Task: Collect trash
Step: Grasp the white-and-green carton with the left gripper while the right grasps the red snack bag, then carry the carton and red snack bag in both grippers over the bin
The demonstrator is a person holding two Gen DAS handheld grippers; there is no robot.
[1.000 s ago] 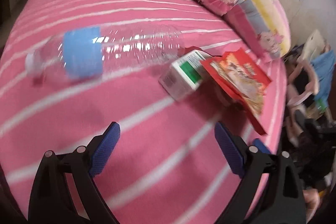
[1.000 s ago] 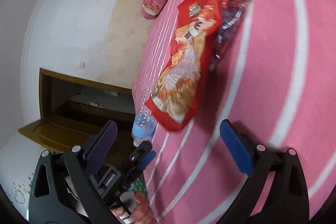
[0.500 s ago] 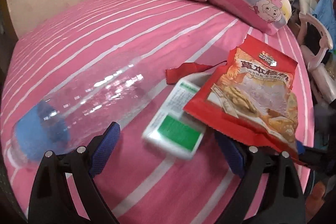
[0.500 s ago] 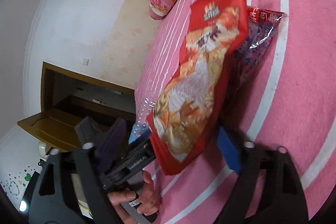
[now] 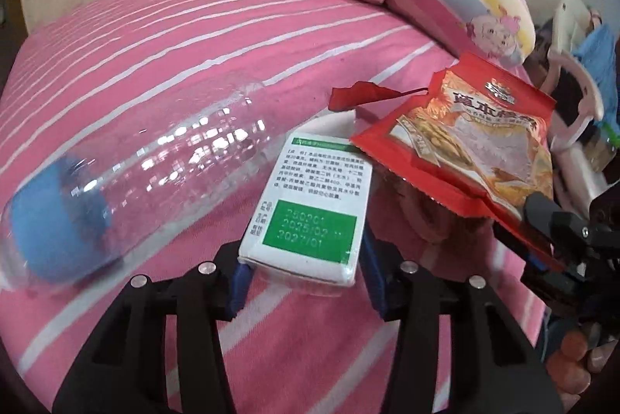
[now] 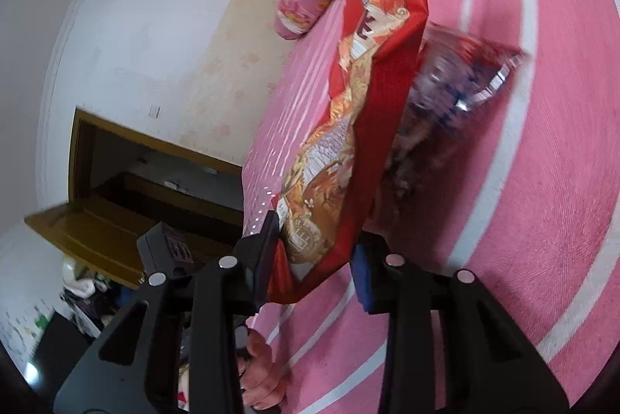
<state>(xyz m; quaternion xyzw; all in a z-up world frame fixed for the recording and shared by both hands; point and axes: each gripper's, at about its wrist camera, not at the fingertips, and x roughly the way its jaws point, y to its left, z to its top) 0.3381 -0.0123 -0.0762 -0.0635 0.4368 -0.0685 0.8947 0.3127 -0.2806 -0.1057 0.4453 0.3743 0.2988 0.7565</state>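
Pink striped bed (image 5: 162,38), pillows at the head, and the trash lying in a cluster. Going left to right: a clear bottle (image 5: 147,173) is resting untouched; the left tool (image 5: 302,282) has just been closing and is now pinching the white-and-green carton (image 5: 310,212); the right tool (image 6: 314,274), also just closing, is gripping the red snack bag (image 6: 348,142) by its bottom edge. Both grabs look made, so lifting clear comes next. Only the right view is showing a crumpled clear wrapper (image 6: 465,80) behind the bag.
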